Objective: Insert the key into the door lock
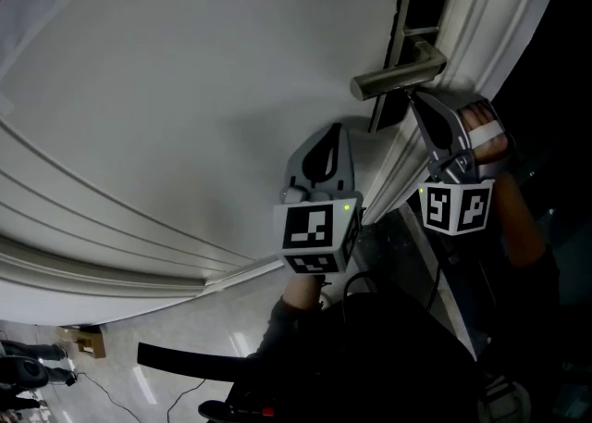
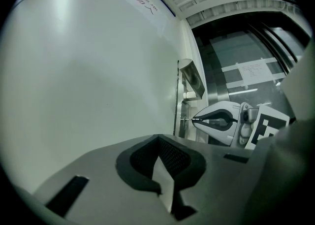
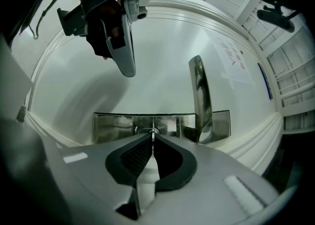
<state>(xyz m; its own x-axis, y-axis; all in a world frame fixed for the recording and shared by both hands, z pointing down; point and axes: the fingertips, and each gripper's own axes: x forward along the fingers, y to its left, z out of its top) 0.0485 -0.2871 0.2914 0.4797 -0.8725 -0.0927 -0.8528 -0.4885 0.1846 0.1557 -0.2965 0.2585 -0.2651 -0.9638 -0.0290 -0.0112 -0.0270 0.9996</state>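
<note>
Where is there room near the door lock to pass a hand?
The bare door panel left of the handle, beyond the left tool, is open. It is crowded by the handle, where the right tool holds the key at the lock plate.

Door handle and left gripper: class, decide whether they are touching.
Apart. The right gripper view shows bare white door between the left gripper and the door handle.

place: indoor hallway | cues: white moulded door [image 1: 185, 88], lever handle [image 1: 398, 75], pale floor [image 1: 166, 324]

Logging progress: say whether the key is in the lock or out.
Cannot tell depth: the thin metal key, pinched in the right gripper, has its tip at the steel lock plate's keyhole.
</note>
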